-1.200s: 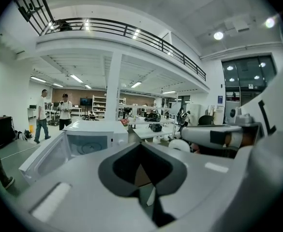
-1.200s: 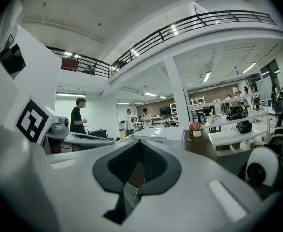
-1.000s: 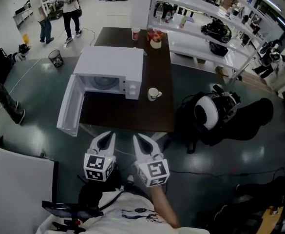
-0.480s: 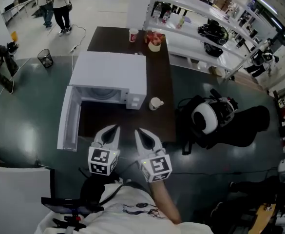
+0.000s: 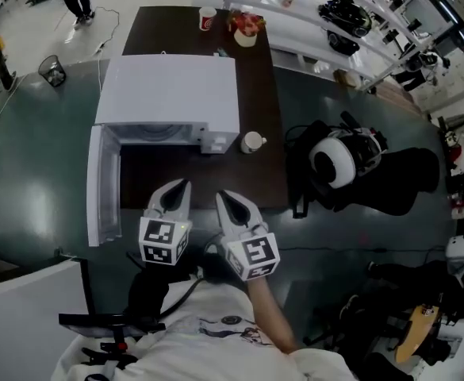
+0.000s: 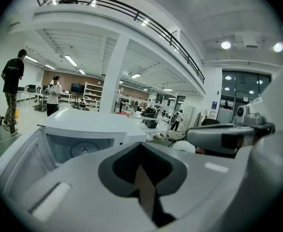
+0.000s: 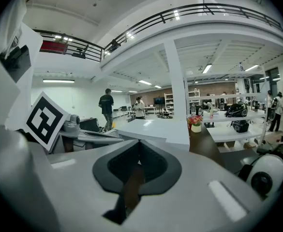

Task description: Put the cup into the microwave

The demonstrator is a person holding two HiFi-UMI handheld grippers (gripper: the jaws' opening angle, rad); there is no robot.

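Observation:
A white cup (image 5: 252, 142) stands on the dark brown table (image 5: 255, 86), just right of the white microwave (image 5: 168, 94). The microwave door (image 5: 103, 185) hangs open to the left and the cavity (image 5: 156, 136) faces me. My left gripper (image 5: 183, 186) and right gripper (image 5: 221, 197) hover side by side over the table's near edge, both shut and holding nothing. The cup is well ahead and to the right of the right gripper. The microwave (image 6: 83, 139) fills the left gripper view beyond the closed jaws. Its top (image 7: 156, 129) shows in the right gripper view.
A red paper cup (image 5: 207, 18) and a flower pot (image 5: 245, 35) stand at the table's far end. A white helmet on black bags (image 5: 336, 165) lies on the floor to the right. White shelves (image 5: 319, 22) run behind; a waste bin (image 5: 54, 70) stands at the left.
Both grippers have moved forward from over the floor to the table's near edge, still shut and side by side. The microwave and cup now appear nearer.

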